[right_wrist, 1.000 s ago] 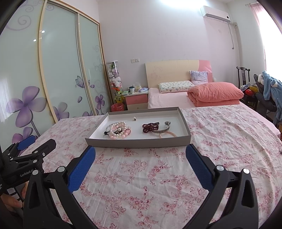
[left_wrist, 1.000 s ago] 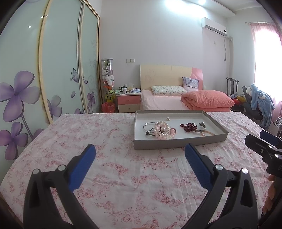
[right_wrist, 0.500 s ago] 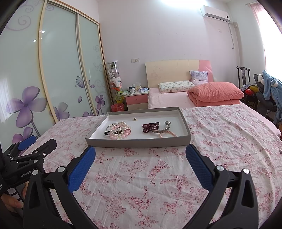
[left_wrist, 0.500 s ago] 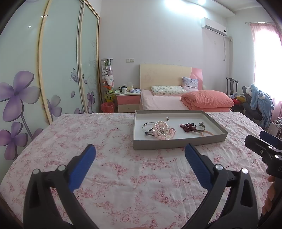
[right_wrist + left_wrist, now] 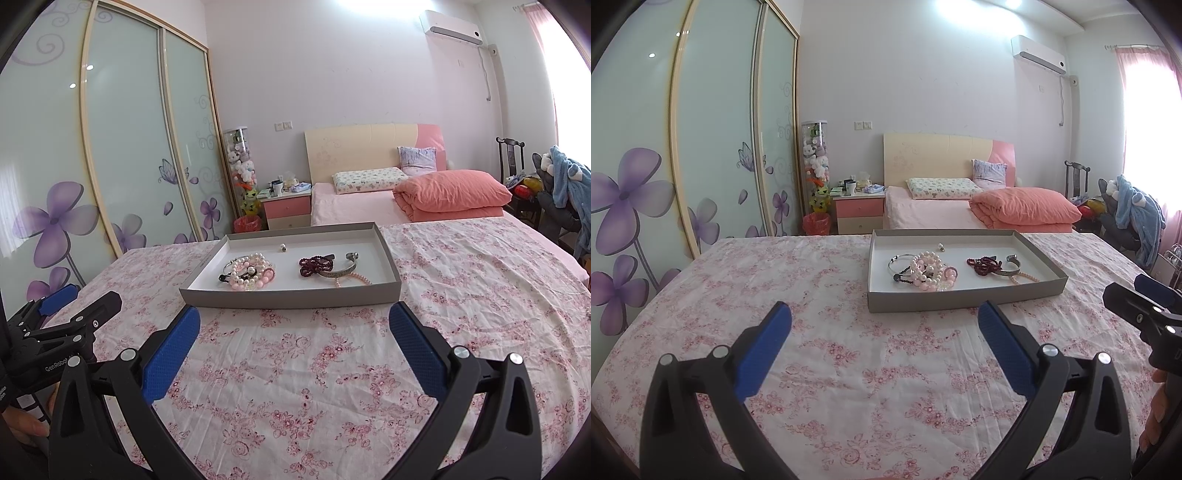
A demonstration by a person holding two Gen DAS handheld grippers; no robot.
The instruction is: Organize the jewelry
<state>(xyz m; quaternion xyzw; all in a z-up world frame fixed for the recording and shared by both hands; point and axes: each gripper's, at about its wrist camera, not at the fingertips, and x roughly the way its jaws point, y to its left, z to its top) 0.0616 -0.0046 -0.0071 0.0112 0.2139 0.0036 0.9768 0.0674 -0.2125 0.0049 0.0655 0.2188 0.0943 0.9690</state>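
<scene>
Two grippers hover over a surface covered in a pink floral cloth [image 5: 461,295], both with their blue-padded fingers spread wide and gripping nothing. The left gripper [image 5: 884,319] points toward the near left corner of a shallow grey tray [image 5: 960,302], which lies ahead and a little to its right on the cloth; the right gripper [image 5: 294,325] faces the tray [image 5: 291,299] almost squarely, its fingertips close to the near wall but not touching it. The jewelry all lies inside the tray. On the left half sits a heap of pink and white pearl bracelets [image 5: 251,277], tangled with a thin silver bangle [image 5: 899,260] and a dark beaded strand. On the right half a dark red beaded bracelet [image 5: 314,264] lies against a silver cuff [image 5: 341,269], and a strand of small pink pearls [image 5: 352,280] trails from under the cuff toward the near wall. A small ring or stud [image 5: 283,248] rests alone near the far wall; which it is cannot be told. In the left wrist view the right gripper shows at the right edge, with part of a hand [image 5: 1154,417] below it. Beyond the surface stand a bed [image 5: 354,210] with a folded coral quilt [image 5: 450,194], a pink nightstand [image 5: 288,212] and sliding wardrobe doors [image 5: 122,147] printed with purple flowers.
</scene>
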